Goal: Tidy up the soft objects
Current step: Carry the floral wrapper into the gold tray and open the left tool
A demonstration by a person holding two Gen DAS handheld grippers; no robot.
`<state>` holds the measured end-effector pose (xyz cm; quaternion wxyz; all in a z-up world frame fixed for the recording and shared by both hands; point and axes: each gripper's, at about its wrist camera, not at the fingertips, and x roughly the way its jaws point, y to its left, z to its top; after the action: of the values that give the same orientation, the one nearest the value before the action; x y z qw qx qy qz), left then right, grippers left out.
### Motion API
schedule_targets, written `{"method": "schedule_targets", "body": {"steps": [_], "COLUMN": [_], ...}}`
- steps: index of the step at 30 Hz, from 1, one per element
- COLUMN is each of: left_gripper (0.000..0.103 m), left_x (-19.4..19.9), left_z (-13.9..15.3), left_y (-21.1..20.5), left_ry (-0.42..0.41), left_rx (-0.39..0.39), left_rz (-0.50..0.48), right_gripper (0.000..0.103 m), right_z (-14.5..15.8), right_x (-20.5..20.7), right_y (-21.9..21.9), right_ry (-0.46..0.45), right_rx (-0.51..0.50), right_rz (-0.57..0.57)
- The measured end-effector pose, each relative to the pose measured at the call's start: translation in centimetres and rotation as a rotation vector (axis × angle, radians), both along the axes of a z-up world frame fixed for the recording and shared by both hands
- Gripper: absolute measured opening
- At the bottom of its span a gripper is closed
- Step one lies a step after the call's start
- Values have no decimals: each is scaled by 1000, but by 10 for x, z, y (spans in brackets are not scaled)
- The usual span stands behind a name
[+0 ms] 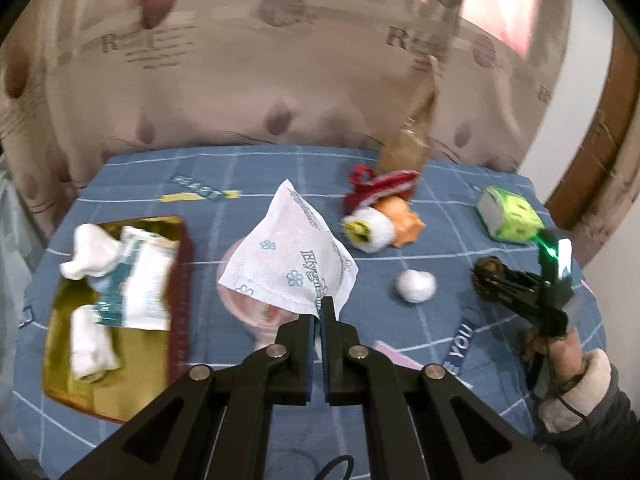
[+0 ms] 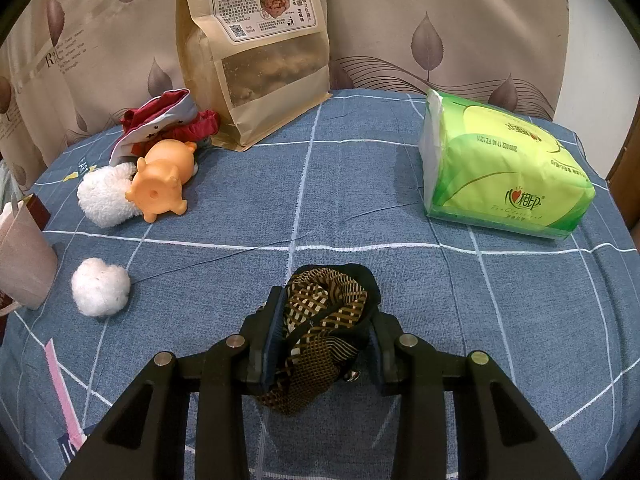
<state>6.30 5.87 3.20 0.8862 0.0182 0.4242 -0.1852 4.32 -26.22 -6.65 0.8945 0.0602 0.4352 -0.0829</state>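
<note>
Left gripper (image 1: 319, 322) had its jaws pinched together on the corner of a white paper napkin (image 1: 290, 254), which hung up in the air above a pink cup (image 1: 256, 316). The napkin looked very light, thin and floppy, likely to tear or slip if tugged, so a corner pinch seemed enough; it would flap and drape over things on the way. Just to its left sat the gold-lined box (image 1: 120, 384), already holding white socks (image 1: 90, 346) and a wipes packet (image 1: 140, 280), probably the drop spot. The box rim and the cup beneath were the things to clear.

Right gripper (image 2: 320, 320) was clamped on a bundle of brown patterned cloth (image 2: 324, 320), jaws partly apart with the fabric bulging between the pads, held low over the blue checked bedsheet (image 2: 400, 200). The cloth looked soft and squashy with loose folds hanging down; a grip across the middle held it fine, though a trailing end could drag. Something small and metal peeked out beneath it, too unclear to name.

Still loose on the sheet: a cotton ball (image 2: 101, 287) near the left, a white fluffy toy (image 2: 104, 198) touching an orange rubber pig (image 2: 162, 186), and red cloth (image 2: 160, 122) behind them. A tall kraft snack bag (image 2: 256, 52) stood at the back and a green tissue pack (image 2: 504, 176) lay well apart on the right. Nothing blocked the right gripper directly.
</note>
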Motion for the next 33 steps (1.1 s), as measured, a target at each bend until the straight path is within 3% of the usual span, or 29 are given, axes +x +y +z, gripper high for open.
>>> {"method": "schedule_targets", "body": {"steps": [18,33], "left_gripper": [2,2], "left_x": [30,50], "left_z": [-8,-41], "left_y": [114,171], "left_ry": [0,75], "left_rx": [77,71], "left_rz": [290,435], "right_gripper": [35,35], "right_z": [0,0], "right_x": [0,0], "right_y": [0,0], "right_ry": [0,0], "right_rx": [-1,-1], "right_rz": [1,1]}}
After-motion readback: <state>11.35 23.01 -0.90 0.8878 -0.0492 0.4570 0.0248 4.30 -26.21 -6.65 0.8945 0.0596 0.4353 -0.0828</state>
